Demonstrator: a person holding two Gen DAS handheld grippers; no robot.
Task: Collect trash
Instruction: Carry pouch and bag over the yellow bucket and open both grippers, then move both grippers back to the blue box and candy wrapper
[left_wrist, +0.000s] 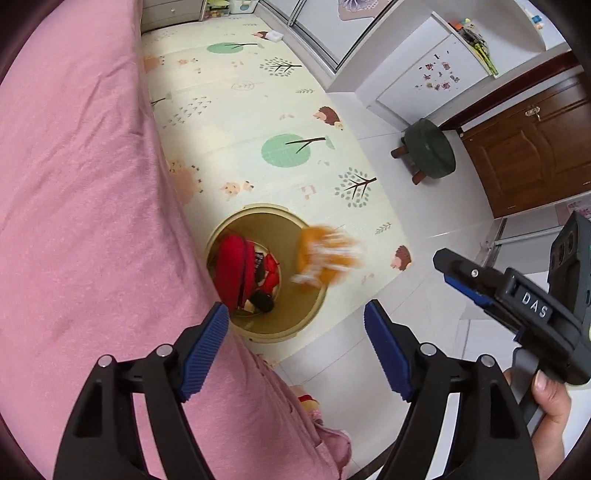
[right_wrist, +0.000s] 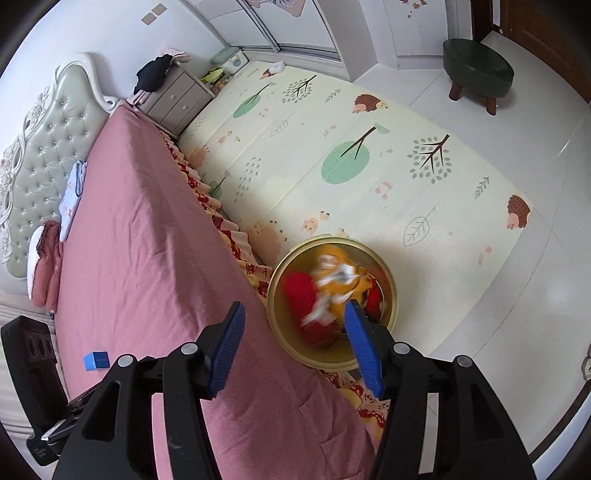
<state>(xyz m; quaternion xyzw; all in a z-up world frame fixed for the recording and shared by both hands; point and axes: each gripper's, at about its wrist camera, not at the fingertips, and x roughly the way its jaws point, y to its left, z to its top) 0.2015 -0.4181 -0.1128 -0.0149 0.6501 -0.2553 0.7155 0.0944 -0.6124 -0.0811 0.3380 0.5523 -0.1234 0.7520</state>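
Orange wrapper (right_wrist: 340, 284), judged light and crinkly, is seen blurred ahead of the spread, empty jaws of the right gripper (right_wrist: 295, 350), over the bin (right_wrist: 388, 321); any edge could be pinched.

Blurred orange wrapper (right_wrist: 341, 280) over bin (right_wrist: 389, 306), right gripper (right_wrist: 295, 347) spread.

floor: glossy white tiles (right_wrist: 517, 280) | cream tree-and-hedgehog play mat (right_wrist: 332, 155) | pink-sheeted bed (right_wrist: 147, 229), tufted grey-green headboard (right_wrist: 48, 147) | grey two-drawer nightstand (right_wrist: 173, 99) | round dark-green wooden-legged stool (right_wrist: 478, 70) | brown panelled wooden door (left_wrist: 532, 147)
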